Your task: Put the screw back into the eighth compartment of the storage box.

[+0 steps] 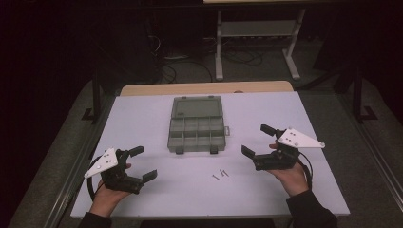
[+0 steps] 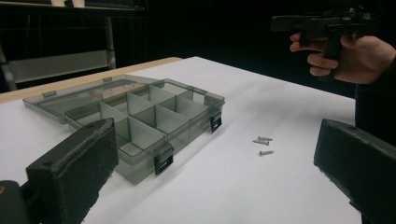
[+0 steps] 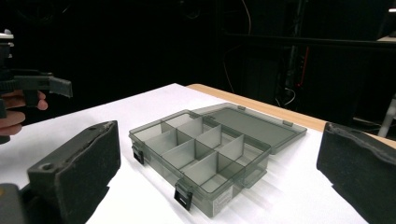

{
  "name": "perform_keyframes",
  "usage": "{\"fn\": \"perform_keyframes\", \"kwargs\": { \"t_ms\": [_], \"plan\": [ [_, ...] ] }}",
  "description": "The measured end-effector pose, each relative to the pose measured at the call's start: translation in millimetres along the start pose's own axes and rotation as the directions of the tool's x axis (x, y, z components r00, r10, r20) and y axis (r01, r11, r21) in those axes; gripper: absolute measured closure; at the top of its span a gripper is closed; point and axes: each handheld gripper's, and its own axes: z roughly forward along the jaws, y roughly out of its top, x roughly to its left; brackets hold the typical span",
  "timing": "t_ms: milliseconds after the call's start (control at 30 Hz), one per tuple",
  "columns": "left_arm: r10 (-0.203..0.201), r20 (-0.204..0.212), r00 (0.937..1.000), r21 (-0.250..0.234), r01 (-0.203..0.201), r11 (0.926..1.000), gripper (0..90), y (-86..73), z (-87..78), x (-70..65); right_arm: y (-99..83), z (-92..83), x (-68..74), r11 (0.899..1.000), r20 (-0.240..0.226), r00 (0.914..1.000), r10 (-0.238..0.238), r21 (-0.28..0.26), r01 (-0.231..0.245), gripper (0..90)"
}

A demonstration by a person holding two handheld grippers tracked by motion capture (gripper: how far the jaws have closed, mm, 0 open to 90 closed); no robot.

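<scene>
Grey divided box open, screws near, left hand-held gripper spread, right hand-held gripper spread

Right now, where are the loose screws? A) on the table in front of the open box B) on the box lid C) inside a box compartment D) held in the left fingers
A: the screws lie on the bare table, just in front of the open box, apart from it.
</scene>
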Motion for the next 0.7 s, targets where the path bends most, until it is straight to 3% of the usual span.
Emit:
{"fn": "perform_keyframes", "kwargs": {
  "t_ms": [700],
  "plan": [
    [0.004, 0.003, 1.0, 0.015, -0.004, 0.9999, 0.0, -0.7, 1.1, -0.6, 7.0, 25.1, 7.5, 1.0, -0.032, 0.9995, -0.005, 0.013, 0.006, 0.0]
  ]
}}
